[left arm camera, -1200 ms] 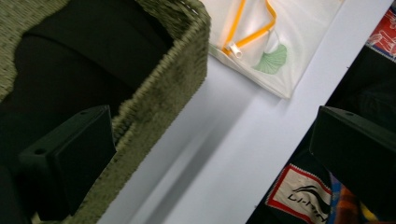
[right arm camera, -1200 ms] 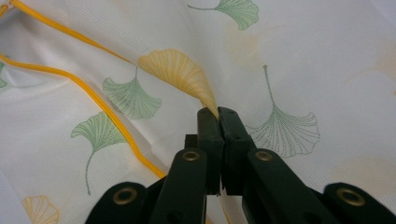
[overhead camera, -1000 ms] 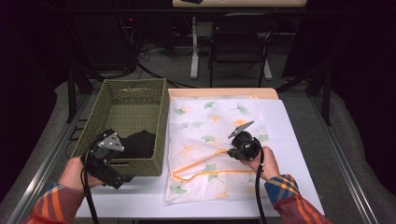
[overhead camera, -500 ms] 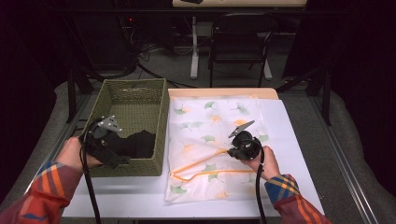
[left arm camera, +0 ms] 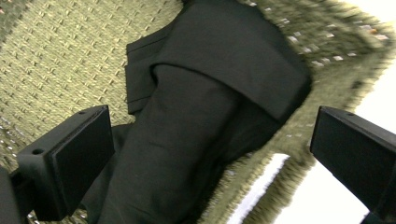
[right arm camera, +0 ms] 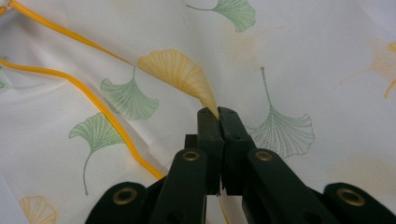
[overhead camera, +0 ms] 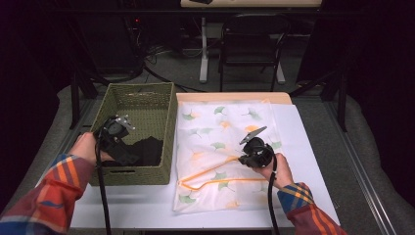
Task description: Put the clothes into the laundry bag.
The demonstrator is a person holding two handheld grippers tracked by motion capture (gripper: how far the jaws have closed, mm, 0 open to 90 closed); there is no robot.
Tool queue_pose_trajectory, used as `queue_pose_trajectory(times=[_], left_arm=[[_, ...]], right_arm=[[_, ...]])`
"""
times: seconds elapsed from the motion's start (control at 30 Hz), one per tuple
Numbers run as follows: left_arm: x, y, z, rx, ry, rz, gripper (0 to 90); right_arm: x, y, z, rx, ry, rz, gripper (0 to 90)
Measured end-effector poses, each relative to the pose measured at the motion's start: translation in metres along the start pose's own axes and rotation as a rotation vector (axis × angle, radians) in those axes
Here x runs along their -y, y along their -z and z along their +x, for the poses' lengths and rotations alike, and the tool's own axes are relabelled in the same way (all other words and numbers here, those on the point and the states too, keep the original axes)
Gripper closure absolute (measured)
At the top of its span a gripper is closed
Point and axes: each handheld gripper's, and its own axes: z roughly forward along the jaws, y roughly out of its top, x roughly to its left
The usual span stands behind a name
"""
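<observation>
Plaid sleeves enter at the bottom corners of the high view, each hand carrying a gripper. At lower right of centre the right gripper (overhead camera: 246,155) rests on a white bag (overhead camera: 230,147) printed with green and orange ginkgo leaves and edged by an orange zipper (overhead camera: 215,174); in the right gripper view its jaws are pressed together, pinching a raised fold of the bag fabric (right arm camera: 205,100) just at their tips, with the zipper line (right arm camera: 93,100) running diagonally through the left half of that frame. The bag lies flat on the white table (overhead camera: 313,161), occupying the middle of the high view. At left of centre the left gripper (overhead camera: 128,157) reaches into a green woven basket (overhead camera: 142,98) that stands just beside the bag's left edge. In the left gripper view its jaws stand wide apart, one at each lower side of the frame, gripping nothing, with a black folded garment (left arm camera: 201,116) lying between and beyond them against the basket's wall (left arm camera: 327,65). Farther up the high view, dark chair and desk legs stand on the floor behind the table.
</observation>
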Motion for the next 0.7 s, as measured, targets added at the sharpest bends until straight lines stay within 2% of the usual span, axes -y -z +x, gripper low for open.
queue_pose_trajectory(times=[0.07,0.1,0.17,0.2,0.37,0.63,0.7], left_arm=[[-0.001,-0.006,0.004,-0.001,0.004,0.023,0.0],[-0.002,-0.009,0.005,0.016,0.006,0.033,0.0],[-0.003,-0.015,0.009,0.014,0.006,0.052,0.0],[-0.003,-0.018,0.01,0.03,0.001,0.062,0.0],[-0.005,-0.033,0.018,0.033,0.008,0.108,0.5],[-0.007,-0.053,0.025,0.071,-0.001,0.152,7.8],[-0.008,-0.058,0.026,0.066,-0.004,0.165,12.4]], right_arm=[[0.0,0.0,0.0,0.0,0.0,0.0,89.4],[0.0,0.0,0.0,0.0,-0.001,0.0,89.4],[0.0,0.0,0.0,0.001,-0.001,0.0,89.4],[0.0,0.0,0.0,0.001,-0.003,0.0,89.4],[0.0,0.0,0.0,0.001,0.0,-0.001,89.4],[0.0,0.0,0.0,0.002,-0.002,0.0,89.4],[0.0,0.0,0.0,0.002,0.0,0.0,89.4]])
